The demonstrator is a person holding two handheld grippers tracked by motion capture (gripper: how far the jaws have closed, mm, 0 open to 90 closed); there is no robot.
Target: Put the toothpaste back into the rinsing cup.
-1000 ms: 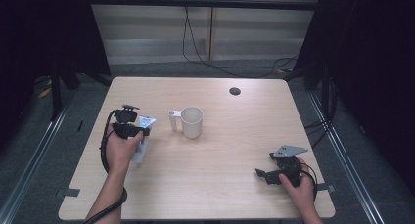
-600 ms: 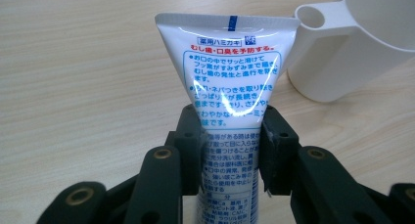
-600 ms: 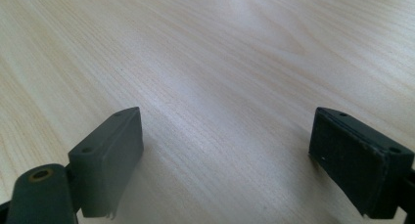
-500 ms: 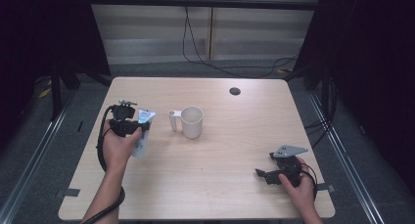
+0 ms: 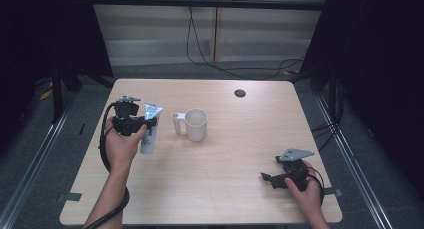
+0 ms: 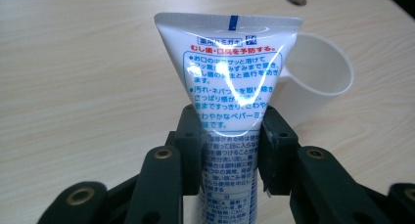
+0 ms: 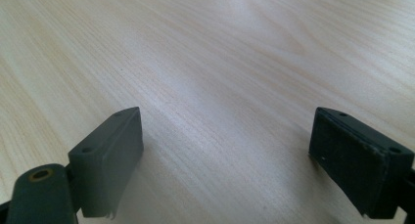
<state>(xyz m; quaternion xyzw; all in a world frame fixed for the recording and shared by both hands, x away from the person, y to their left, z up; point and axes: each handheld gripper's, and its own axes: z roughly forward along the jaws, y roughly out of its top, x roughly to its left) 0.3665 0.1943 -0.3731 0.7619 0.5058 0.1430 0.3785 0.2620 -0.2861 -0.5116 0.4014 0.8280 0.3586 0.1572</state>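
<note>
Black jaws of the left gripper (image 6: 230, 150) pinch a white toothpaste tube (image 6: 227, 62) across its lower body, pads pressing in on both sides. In the left gripper view the tube runs straight up the middle of the frame, flat crimped end at the top, cap end hidden below the jaws. Its long axis therefore follows the gripper's own line. In the high view the left gripper (image 5: 134, 124) sits left of centre, and the tube (image 5: 149, 130) hangs off the table surface, crimp uppermost.

Outward from there, the white cup (image 5: 196, 124) stands just to the right of the tube in the high view, near but apart, its handle turned toward the tube and its mouth open upward. In the left gripper view the cup (image 6: 318, 75) peeks out behind the tube's right edge. Getting the tube into the cup likely means a short carry rightward and over the rim.

Far off at the lower right, the right gripper (image 5: 274, 179) rests low over the wooden table (image 5: 225, 189), jaws spread wide with nothing between them; the left hand is clearly the nearer one.
</note>
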